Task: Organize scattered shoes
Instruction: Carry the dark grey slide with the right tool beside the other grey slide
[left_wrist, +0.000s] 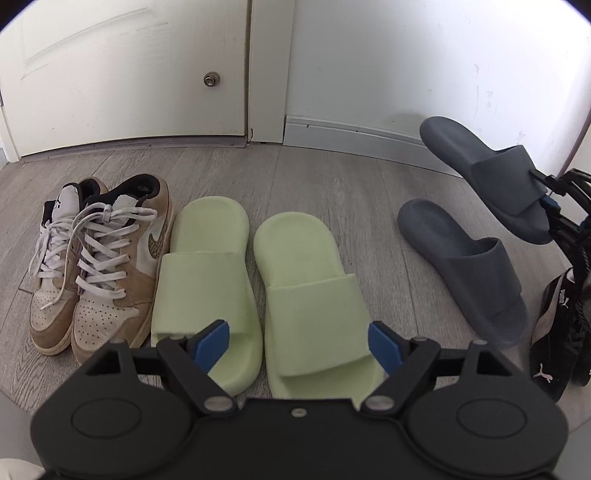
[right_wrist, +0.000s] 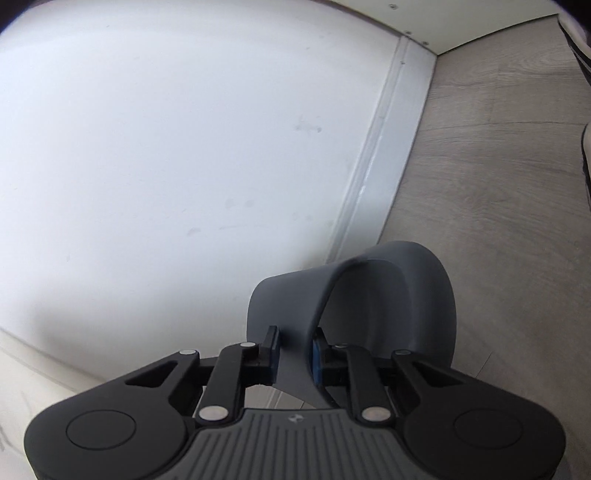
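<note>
Right gripper (right_wrist: 295, 356) pinching strap of grey slide (left_wrist: 495, 173), airborne upper right; thin strap may slip, dropping onto grey mate (left_wrist: 469, 266). Left gripper (left_wrist: 299, 345) spread, empty.

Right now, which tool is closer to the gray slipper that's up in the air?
Right. The right tool is pinching the lifted gray slipper by its strap. The left tool is open over the green slippers.

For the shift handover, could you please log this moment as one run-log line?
left gripper: open, above green slides | right gripper: shut on grey slide, lifted | second grey slide: on floor | sneakers: paired
</note>
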